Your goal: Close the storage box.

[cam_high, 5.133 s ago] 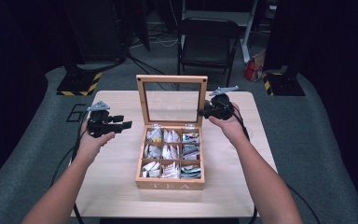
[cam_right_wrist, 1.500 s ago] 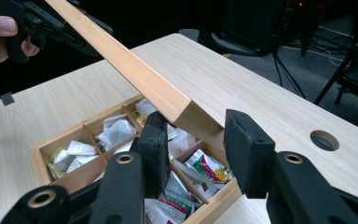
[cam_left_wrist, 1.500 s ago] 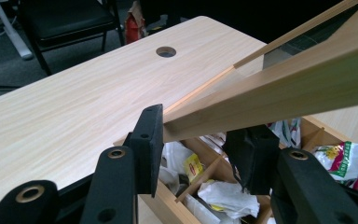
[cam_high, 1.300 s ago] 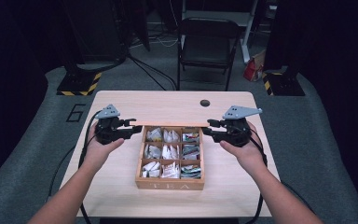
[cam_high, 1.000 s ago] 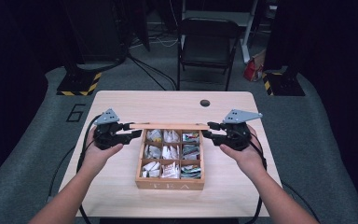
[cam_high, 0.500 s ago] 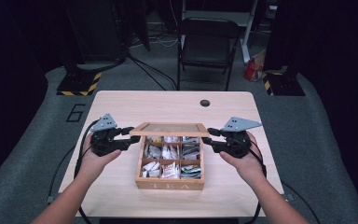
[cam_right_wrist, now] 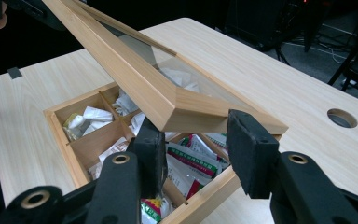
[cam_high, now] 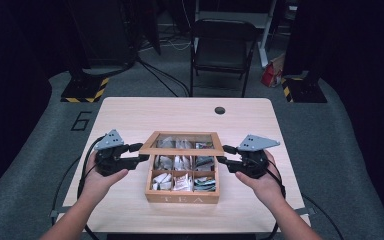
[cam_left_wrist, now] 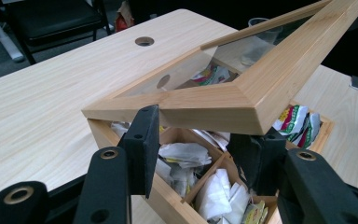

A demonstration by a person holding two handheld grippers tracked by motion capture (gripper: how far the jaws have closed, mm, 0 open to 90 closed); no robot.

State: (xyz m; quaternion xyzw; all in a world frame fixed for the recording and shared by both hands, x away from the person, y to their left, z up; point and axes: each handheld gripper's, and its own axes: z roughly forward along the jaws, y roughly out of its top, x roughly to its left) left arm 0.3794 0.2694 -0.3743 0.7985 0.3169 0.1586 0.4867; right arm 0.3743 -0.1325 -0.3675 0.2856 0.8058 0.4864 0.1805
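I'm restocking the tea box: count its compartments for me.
6 show in the tea box: three across the front row, three in the row behind. The lowered lid may hide more behind.

Light falls from above onto the desk (cam_high: 190, 115), which is bright and evenly lit in the high view, while the room around it sinks into near black. The floor (cam_high: 340, 150) is dim grey. That view is soft and slightly grainy, with small details smeared. Shadows on the desk are faint and short. In both gripper views the picture is sharper; the black jaws at the bottom are a little soft from closeness. The glass of the lid (cam_left_wrist: 186, 74) carries a pale sheen and reflections. The chair (cam_left_wrist: 42, 18) and far background blur and darken. Straight edges bow slightly toward the frame borders.
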